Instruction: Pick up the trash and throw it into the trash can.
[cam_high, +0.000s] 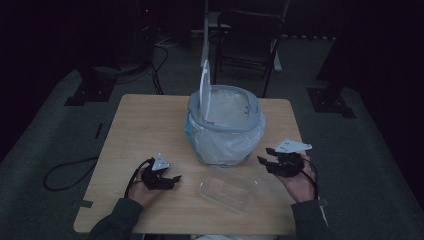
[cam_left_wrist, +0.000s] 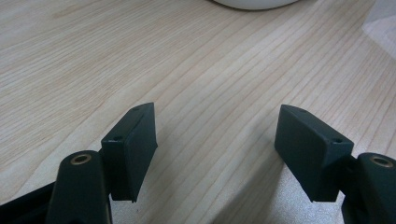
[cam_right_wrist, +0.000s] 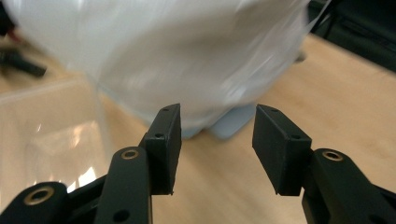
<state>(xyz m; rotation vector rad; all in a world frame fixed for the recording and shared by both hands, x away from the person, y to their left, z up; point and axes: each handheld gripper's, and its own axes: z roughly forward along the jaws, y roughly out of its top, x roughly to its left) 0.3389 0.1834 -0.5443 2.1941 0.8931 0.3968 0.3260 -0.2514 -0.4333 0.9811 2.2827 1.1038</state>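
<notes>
Left gripper (cam_high: 176, 179) rests low over the table (cam_high: 140, 125), jaws spread and empty; a clear tray (cam_high: 229, 191) lies between the hands, just before the lined bin (cam_high: 226, 125); right gripper (cam_high: 264, 155), jaws parted, holds nothing

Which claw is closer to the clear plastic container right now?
Right, narrowly. The right claw hangs open just past the clear plastic container at its far right corner, beside the lined bin. The left claw rests open off the container's left side, a small gap away.
</notes>
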